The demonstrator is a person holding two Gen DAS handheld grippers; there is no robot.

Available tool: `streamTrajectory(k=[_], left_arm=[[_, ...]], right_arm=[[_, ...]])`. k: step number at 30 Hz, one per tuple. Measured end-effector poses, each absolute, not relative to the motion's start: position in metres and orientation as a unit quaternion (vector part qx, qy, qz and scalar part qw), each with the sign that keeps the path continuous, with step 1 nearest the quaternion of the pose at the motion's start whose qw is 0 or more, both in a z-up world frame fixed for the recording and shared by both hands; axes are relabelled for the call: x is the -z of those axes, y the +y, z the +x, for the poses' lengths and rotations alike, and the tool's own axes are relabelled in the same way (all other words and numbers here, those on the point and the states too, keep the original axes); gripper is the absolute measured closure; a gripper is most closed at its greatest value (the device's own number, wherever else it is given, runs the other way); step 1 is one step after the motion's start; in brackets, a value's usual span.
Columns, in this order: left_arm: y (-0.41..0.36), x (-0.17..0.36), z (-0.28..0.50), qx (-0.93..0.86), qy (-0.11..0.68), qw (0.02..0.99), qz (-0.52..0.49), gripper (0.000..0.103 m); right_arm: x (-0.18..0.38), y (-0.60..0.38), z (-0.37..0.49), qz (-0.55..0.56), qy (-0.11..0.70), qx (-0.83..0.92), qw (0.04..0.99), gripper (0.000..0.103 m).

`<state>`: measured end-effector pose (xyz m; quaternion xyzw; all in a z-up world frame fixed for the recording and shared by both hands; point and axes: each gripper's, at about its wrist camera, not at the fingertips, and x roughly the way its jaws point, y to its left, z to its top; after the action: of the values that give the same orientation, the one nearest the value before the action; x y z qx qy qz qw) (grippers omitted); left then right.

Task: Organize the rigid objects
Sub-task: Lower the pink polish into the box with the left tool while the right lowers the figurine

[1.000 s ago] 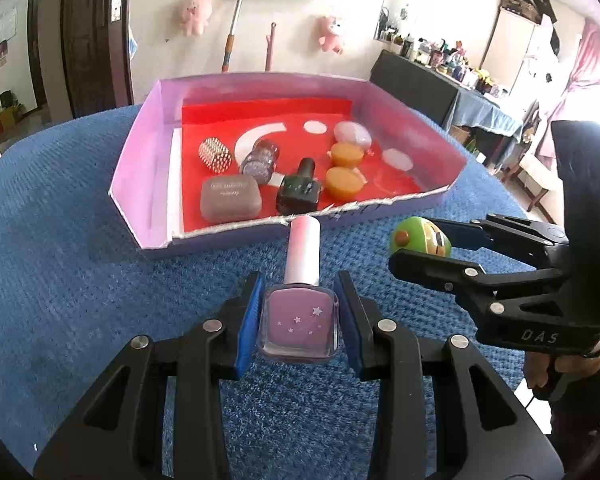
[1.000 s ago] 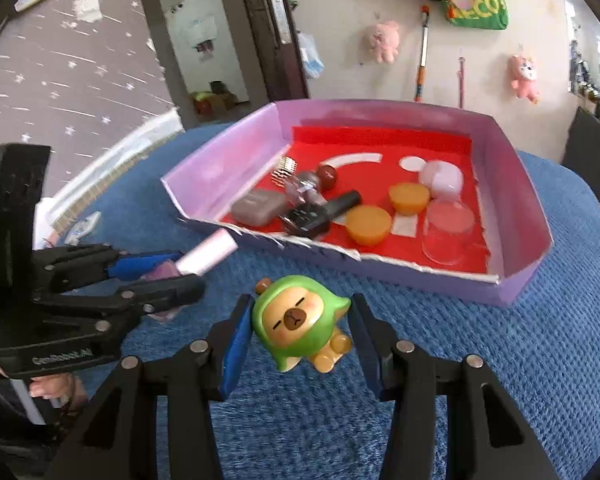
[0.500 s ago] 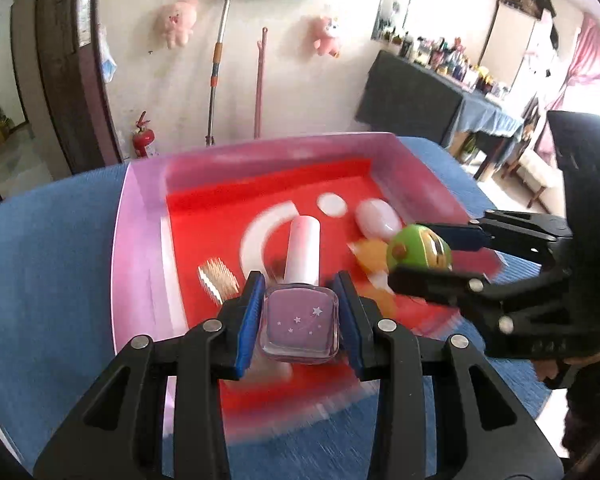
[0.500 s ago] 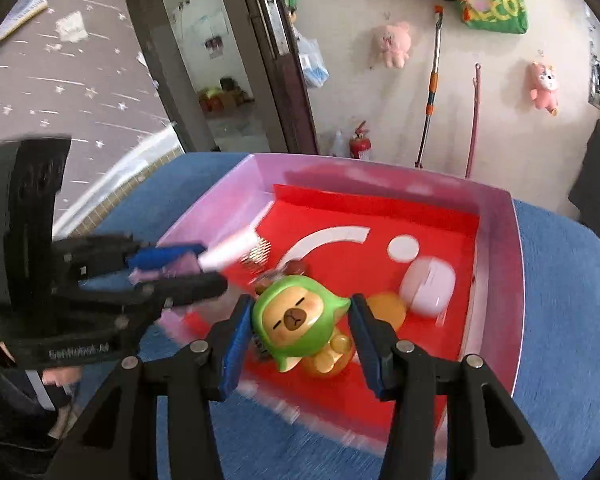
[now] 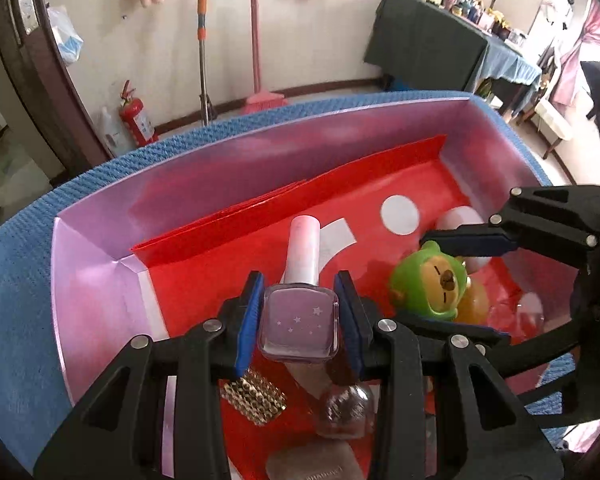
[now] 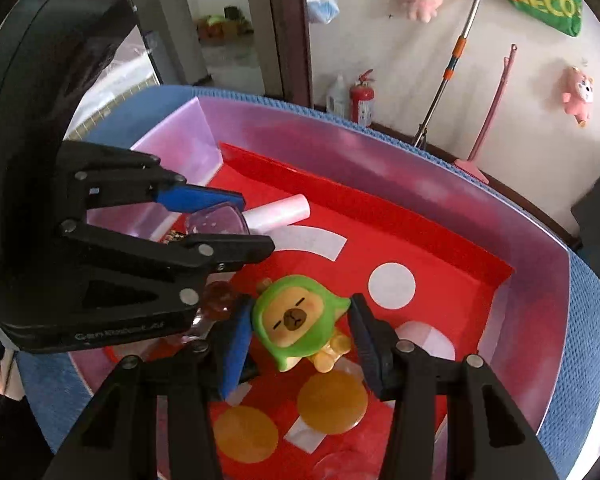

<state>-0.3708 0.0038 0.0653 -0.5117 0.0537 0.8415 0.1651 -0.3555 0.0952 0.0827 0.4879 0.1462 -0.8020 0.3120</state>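
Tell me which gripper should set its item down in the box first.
Left, probably. The left gripper holds the nail polish over bare red floor at the box's back. The right gripper holds the capybara toy directly above the orange discs, so it likely needs to shift first.

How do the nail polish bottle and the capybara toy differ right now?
The nail polish bottle is lilac, square and glassy with a pale pink cap; the capybara toy is a rounded green-hooded figure. The left hand-held gripper holds the bottle, the right hand-held gripper the toy. Both hang over the red-lined tray.

Bright daylight — slight blur, fisheye-warped edges.
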Motion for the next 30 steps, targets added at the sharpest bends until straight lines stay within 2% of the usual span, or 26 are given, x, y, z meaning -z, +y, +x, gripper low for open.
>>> streamTrajectory(k=[15, 30], left_arm=[[0.010, -0.054, -0.378, -0.829, 0.065, 0.150, -0.535, 0.069], [0.009, -0.055, -0.381, -0.828, 0.049, 0.152, -0.537, 0.069]], right_arm=[[-0.071, 0.082, -0.367, 0.510, 0.192, 0.787, 0.289, 0.052], [-0.074, 0.082, -0.364, 0.510, 0.196, 0.786, 0.289, 0.052]])
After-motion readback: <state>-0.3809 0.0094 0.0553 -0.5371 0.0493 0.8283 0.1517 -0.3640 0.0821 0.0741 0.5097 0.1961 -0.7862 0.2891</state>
